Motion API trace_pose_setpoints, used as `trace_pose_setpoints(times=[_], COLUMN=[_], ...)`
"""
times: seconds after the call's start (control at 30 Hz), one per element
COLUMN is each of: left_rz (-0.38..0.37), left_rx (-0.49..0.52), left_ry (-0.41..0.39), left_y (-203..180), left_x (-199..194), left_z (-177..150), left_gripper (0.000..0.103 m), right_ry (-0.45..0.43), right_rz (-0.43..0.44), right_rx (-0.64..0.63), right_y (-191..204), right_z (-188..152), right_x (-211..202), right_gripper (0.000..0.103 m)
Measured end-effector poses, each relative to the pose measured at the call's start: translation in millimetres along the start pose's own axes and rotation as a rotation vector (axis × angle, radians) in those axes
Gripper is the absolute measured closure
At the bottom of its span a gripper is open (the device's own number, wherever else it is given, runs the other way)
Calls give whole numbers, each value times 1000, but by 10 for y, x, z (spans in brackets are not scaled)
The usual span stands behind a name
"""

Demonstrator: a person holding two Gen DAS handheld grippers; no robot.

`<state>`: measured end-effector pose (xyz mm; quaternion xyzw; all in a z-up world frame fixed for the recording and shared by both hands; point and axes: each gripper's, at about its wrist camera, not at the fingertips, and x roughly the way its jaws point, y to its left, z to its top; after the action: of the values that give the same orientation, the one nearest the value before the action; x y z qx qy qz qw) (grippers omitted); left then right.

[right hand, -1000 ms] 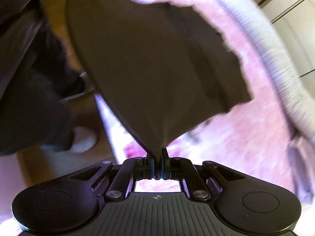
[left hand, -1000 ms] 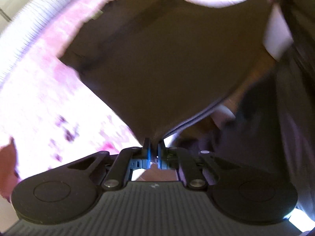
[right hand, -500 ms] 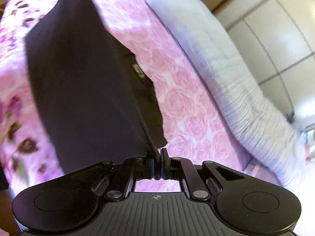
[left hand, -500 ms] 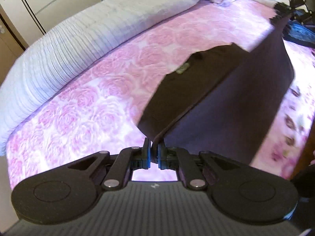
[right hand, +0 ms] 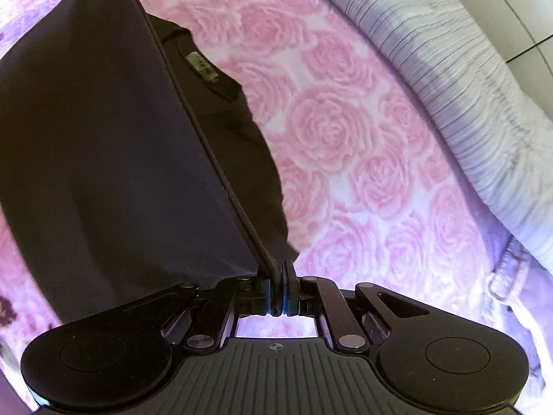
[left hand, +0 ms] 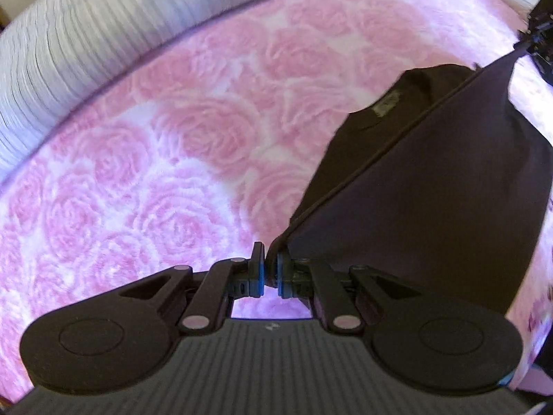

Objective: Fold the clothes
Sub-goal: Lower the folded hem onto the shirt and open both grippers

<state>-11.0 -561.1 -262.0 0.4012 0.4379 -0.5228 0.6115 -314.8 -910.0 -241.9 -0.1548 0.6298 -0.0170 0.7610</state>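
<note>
Folding was apparently midway. Left gripper (left hand: 269, 265) and right gripper (right hand: 275, 288) each clamped the dark shirt's (right hand: 103, 159) hem, stretched taut between them above the bedspread (left hand: 166, 159); laying it down remained.

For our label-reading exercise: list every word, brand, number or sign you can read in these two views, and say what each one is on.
Neck tag inside the dark shirt: printed, but too blurred to read in either view.
Small cross-in-circle mark on the right tool's body: a sign, no words.
Small mark on the left tool's body: too small to read.
No other text.

Nothing readable: the neck label (right hand: 202, 66) on the dark shirt (right hand: 103, 145) (greenish) is blurred.
</note>
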Motion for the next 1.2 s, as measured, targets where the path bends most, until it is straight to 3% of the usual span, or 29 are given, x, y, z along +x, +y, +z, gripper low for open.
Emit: trace_pose_setpoints(times=[0.2, 0.27, 0.33, 0.37, 0.43, 0.53, 0.73, 0.83, 0.97, 1.07, 1.2], left_rz=[9, 36, 72, 81, 89, 101, 4, -34, -26, -20, -6], left_rx=[-78, -118, -161, -185, -220, -270, -333, -331, -363, -453, -593], left_ry=[88, 104, 96, 88, 67, 34, 31, 39, -6, -50, -82], left_y=[94, 118, 148, 167, 151, 117, -387, -615, -563, -283, 132], left_x=[601, 721, 730, 694, 542, 302, 11, 11, 104, 217, 426], left_z=[47, 23, -24, -59, -184, -380, -869, -1027, -911, -699, -487], left_gripper=[95, 87, 85, 84, 83, 82, 75, 75, 74, 68, 66], right_ry=[10, 25, 47, 38, 7, -34, -133, -208, -295, -342, -325], right_rz=[12, -28, -97, -92, -46, 36, 231, 259, 247, 221, 229], right_rx=[63, 113, 202, 264, 395, 563, 892, 968, 965, 950, 984], right_y=[-305, -355, -385, -395, -399, -267, 127, 173, -65, -348, -659], right_z=[179, 194, 154, 92, -72, -429, -1238, -1369, -1217, -1003, -761], right_x=[556, 732, 837, 823, 740, 517, 130, 55, 132, 322, 699], right_gripper=[98, 94, 80, 78, 69, 64, 62, 62, 62, 62, 60])
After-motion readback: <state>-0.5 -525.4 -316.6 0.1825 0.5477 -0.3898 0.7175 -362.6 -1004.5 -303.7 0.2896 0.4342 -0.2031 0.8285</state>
